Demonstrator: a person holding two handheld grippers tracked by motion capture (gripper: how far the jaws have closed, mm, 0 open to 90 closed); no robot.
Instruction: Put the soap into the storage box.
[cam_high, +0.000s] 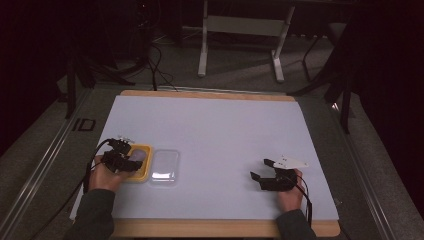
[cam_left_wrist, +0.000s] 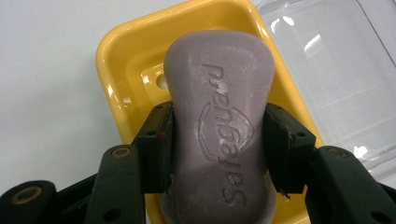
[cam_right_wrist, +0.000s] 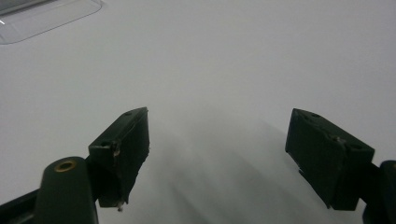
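Soap bar: the purple soap bar (cam_left_wrist: 219, 126) sits between the jaws of the left gripper (cam_left_wrist: 219, 144), pinched across its narrow waist; the pads (cam_left_wrist: 161, 140) press on both of its long flanks.
Long axis: the bar runs straight ahead of the left gripper, away from the hand, with its embossed lettering lying along that line; the far end reaches out past the jaw tips.
Below the jaws: the yellow soap dish (cam_left_wrist: 116, 60) lies directly under the bar, its own length roughly in line with the bar's. Whether the bar touches the dish floor or hangs just above it cannot be told.
Beside the left gripper: the clear lid (cam_left_wrist: 336, 70) lies flat on the white table (cam_left_wrist: 46, 93), just off the dish's edge, on the side toward the other hand.
Right gripper: the right gripper (cam_right_wrist: 217, 154) has its jaws spread wide with nothing between them, over bare table; the lid's corner shows far ahead of it at the upper left of its view.
Nearer hand: the left one, already on the bar; the right gripper (cam_high: 272, 172) is well apart from the dish (cam_high: 142, 176) and lid (cam_high: 165, 165).
Likely turning point: since bar and dish are nearly aligned, a straight lift or lowering needs no twist of the wrist.
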